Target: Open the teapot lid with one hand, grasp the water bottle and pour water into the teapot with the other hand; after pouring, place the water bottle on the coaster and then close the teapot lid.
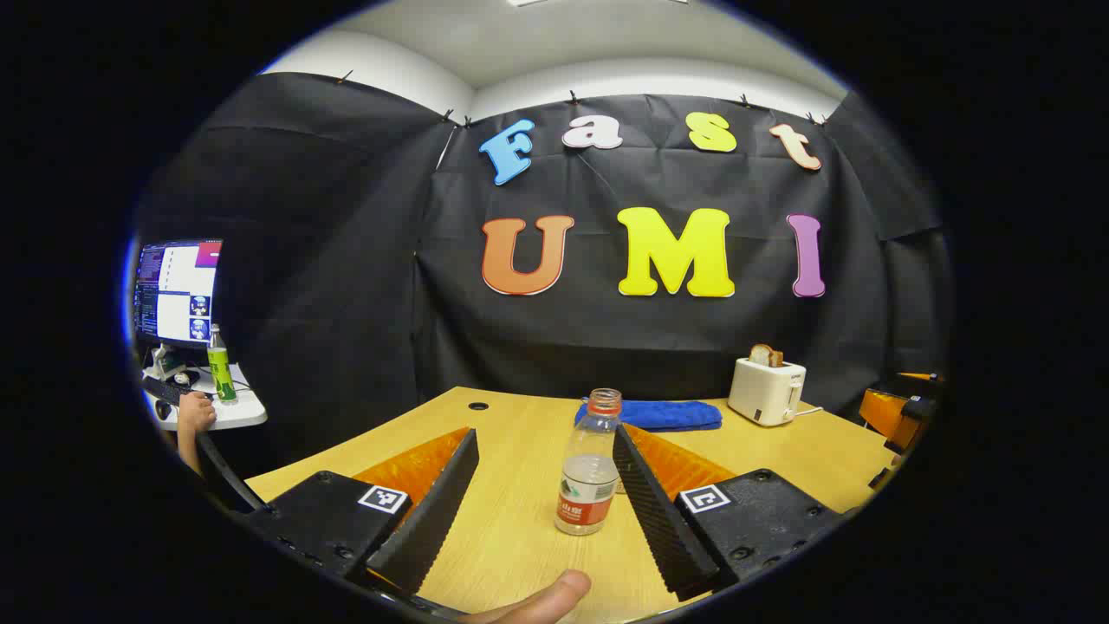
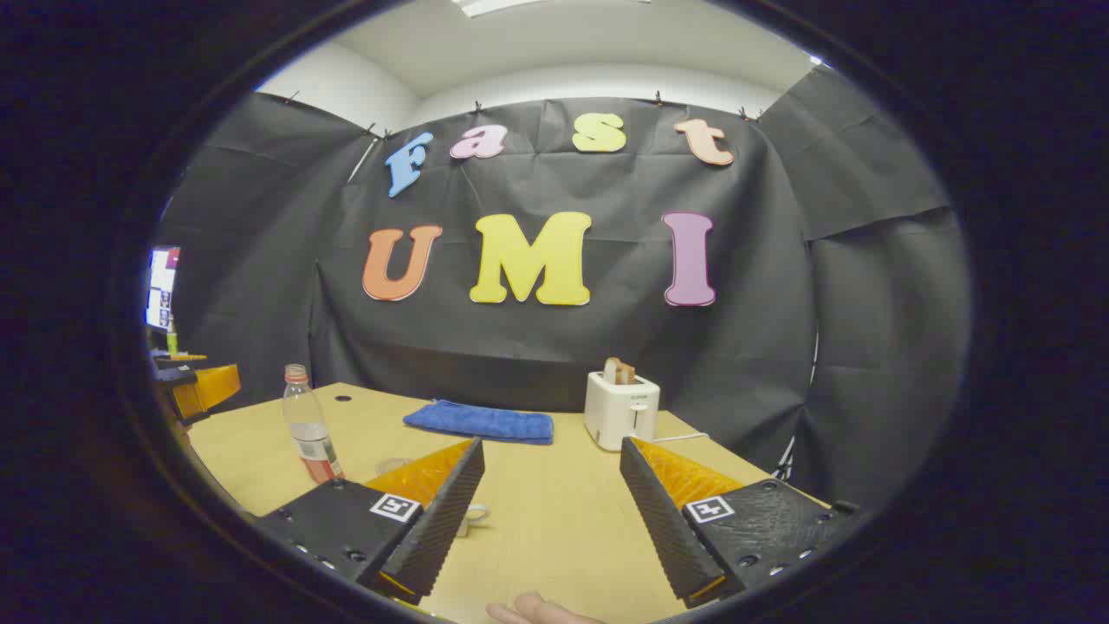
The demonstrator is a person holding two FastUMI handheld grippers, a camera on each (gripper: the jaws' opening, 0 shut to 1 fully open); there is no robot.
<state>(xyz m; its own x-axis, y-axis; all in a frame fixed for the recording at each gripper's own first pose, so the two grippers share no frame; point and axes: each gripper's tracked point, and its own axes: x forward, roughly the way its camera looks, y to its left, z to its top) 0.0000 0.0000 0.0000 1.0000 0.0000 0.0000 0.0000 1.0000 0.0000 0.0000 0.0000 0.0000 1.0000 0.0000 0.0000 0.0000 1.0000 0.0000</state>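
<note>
In the left gripper view, the left gripper [image 1: 541, 511] hangs with jaws spread wide; the bottle [image 1: 589, 464], uncapped and upright on the table [image 1: 520, 425], stands between its fingers, close against the right one. Behind the bottle lies a towel [image 1: 650, 414], a toaster [image 1: 767, 388] right of it. In the right gripper view, the right gripper [image 2: 550, 511] gapes wide over bare table.

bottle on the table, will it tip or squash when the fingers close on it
The bottle is tall, narrow and under half full, so probably light and apt to tip if nudged high. Thin clear plastic likely dents under a hard squeeze. No cap is on, so tilting could spill.
</note>
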